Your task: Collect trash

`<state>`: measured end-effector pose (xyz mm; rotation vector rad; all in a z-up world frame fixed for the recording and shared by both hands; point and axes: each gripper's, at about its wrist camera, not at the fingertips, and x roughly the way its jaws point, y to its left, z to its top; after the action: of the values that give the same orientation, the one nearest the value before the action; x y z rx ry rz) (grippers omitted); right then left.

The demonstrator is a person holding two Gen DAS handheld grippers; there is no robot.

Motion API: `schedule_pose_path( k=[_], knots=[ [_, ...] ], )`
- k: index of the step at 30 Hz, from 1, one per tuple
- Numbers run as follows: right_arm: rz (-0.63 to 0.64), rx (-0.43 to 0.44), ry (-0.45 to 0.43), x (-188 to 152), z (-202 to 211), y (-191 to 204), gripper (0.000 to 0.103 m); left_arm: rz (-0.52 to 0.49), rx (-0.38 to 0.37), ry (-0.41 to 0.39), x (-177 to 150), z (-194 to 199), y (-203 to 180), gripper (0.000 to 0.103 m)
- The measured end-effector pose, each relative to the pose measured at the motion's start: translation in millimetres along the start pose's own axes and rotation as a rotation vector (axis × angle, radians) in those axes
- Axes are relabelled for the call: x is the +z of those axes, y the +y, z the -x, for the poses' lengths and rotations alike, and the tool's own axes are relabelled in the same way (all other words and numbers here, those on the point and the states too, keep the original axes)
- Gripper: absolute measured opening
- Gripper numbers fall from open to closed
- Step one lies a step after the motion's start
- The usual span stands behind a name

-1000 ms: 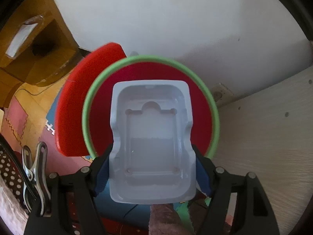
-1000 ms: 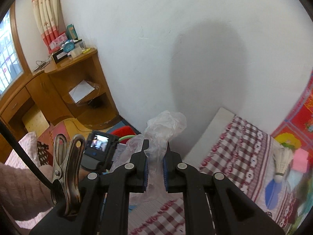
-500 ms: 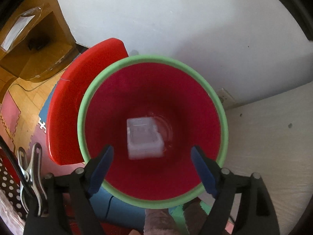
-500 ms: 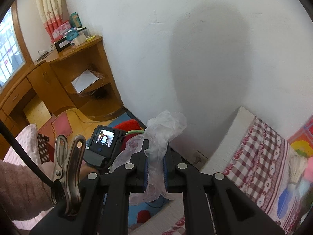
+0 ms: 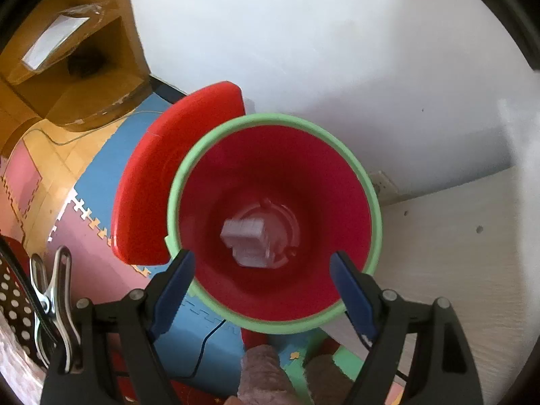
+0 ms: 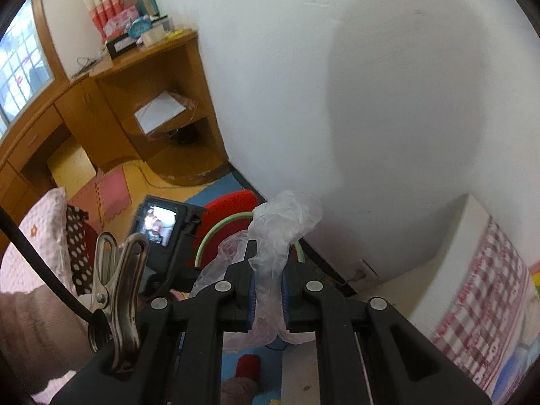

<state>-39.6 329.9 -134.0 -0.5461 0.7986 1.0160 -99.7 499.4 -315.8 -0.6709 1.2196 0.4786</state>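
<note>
A white plastic tray (image 5: 248,241) lies at the bottom of the bin (image 5: 341,182), a red pail with a green rim, standing on the floor against the white wall (image 5: 337,33). The tray sits tilted and a little blurred, near the middle of the bin's base. The bin's red lid (image 5: 158,182) stands open on the side of the bin toward the wooden shelf unit (image 5: 67,77).

The left gripper (image 5: 261,283) hangs above the bin's near rim, pointing steeply down into it. Its jaws have just been opening and now stand spread wide, with nothing between the blue pads (image 5: 175,280); the tray lies far below them, inside the bin.

The right gripper (image 6: 268,287) has its jaws pressed together on a crumpled clear bag (image 6: 283,222). The bag bulges above the jaws and trails below them. Seen from this gripper, the bin (image 6: 216,233) shows only as an arc of green rim and a patch of red lid beyond the bag, and the left gripper's camera body (image 6: 158,222) with its small lit screen sits just beside the bin.

Foam floor mats (image 5: 101,155) in blue, pink and yellow surround the bin, and a thin black cable (image 5: 206,341) runs across the blue mat on the near side. A pale bed frame (image 5: 455,236) stands on the side of the bin away from the lid, with a checked sheet (image 6: 486,297) over the bed. A sleeve (image 6: 30,330) in pink shows beside the right gripper.
</note>
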Motion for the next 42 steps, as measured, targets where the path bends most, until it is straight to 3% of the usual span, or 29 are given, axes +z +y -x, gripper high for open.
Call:
schedule_pose_path(
  k=[15,28,33,42],
  knots=[
    [-0.049,0.042,0.132,13.4,-92.8,16.4,0.013,0.081,0.013,-0.008,-21.6,25.5,23.7,0.085],
    [0.019,0.051,0.211,19.8,-146.2,38.7,0.015,0.094,0.010,-0.020,-25.1,34.5,28.0,0.085],
    [-0.012,0.062,0.207,16.3,-148.4,32.8,0.032,0.094,0.021,-0.021,-24.5,37.4,30.2,0.085],
    [-0.056,0.083,0.183,10.0,-130.4,22.5,0.033,0.065,0.018,-0.031,-24.1,47.3,21.9,0.085]
  ],
)
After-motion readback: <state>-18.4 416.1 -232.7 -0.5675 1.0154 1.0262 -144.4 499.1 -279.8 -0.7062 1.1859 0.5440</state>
